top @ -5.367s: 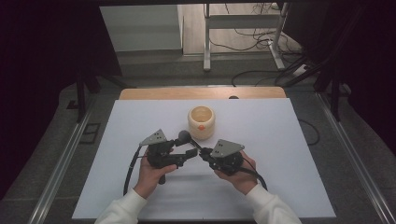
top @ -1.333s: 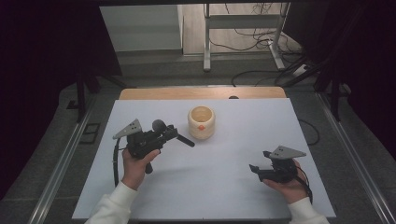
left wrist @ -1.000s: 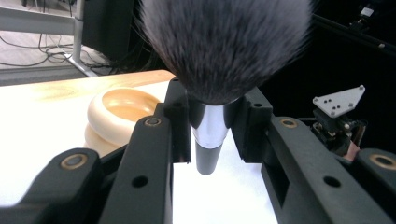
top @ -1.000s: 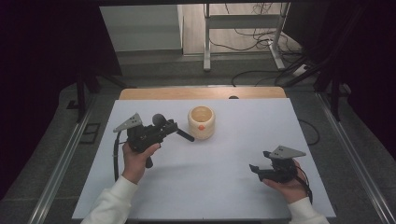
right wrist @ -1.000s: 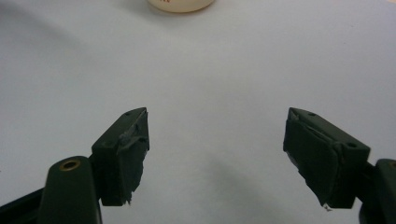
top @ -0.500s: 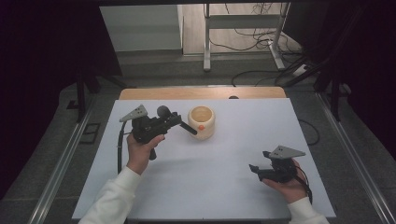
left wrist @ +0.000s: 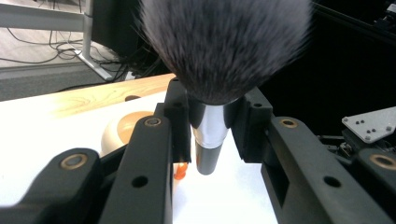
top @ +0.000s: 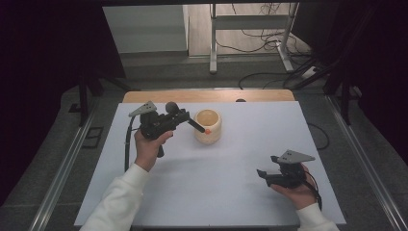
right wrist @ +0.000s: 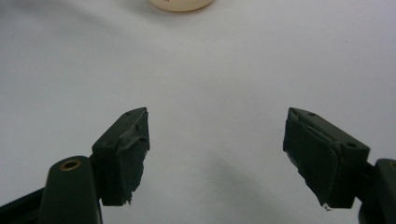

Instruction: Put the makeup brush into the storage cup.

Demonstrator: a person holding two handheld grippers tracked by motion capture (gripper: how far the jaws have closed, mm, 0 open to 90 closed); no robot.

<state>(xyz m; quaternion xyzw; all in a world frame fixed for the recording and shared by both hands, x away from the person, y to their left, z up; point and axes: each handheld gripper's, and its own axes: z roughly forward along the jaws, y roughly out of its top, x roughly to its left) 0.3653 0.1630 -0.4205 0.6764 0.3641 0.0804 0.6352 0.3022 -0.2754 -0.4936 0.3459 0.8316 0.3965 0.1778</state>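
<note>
- On the white desk [top: 216, 192], far-centre: cream cup [top: 208, 126] is standing upright, mouth open to the top, wood-toned inside.
- Left gripper [top: 185, 120] is hovering just left of the cup, raised off the desk, w/ jaws clenching on a makeup brush [top: 179, 113]. In the left gripper view the jaws are pinching the brush at its silver ferrule [left wrist: 209, 126], the dark bristle head [left wrist: 224, 46] is fanning out above them twd the camera.
- Brush handle is pointing twd the cup; its orange tip [top: 207, 130] is sitting over the cup's near rim in the high view. Can't tell whether it is touching the rim.
- Left gripper view: the cup [left wrist: 126, 130] is lying beyond the jaws at left, the orange tip [left wrist: 181, 171] is showing below the ferrule.
- Left hand [top: 149, 147] is gripping the tool from below, white sleeve running to the bottom edge.
- Right gripper [top: 262, 174] is resting low at the near-right of the desk, well apart from cup & brush, held in the right hand [top: 296, 187].
- Right gripper view: jaws are standing wide apart, released, w/ bare desk [right wrist: 215, 93] between them. The cup's base [right wrist: 181, 4] is peeking in at the top edge.
- Wooden strip [top: 144, 96] is running along the desk's far edge.
</note>
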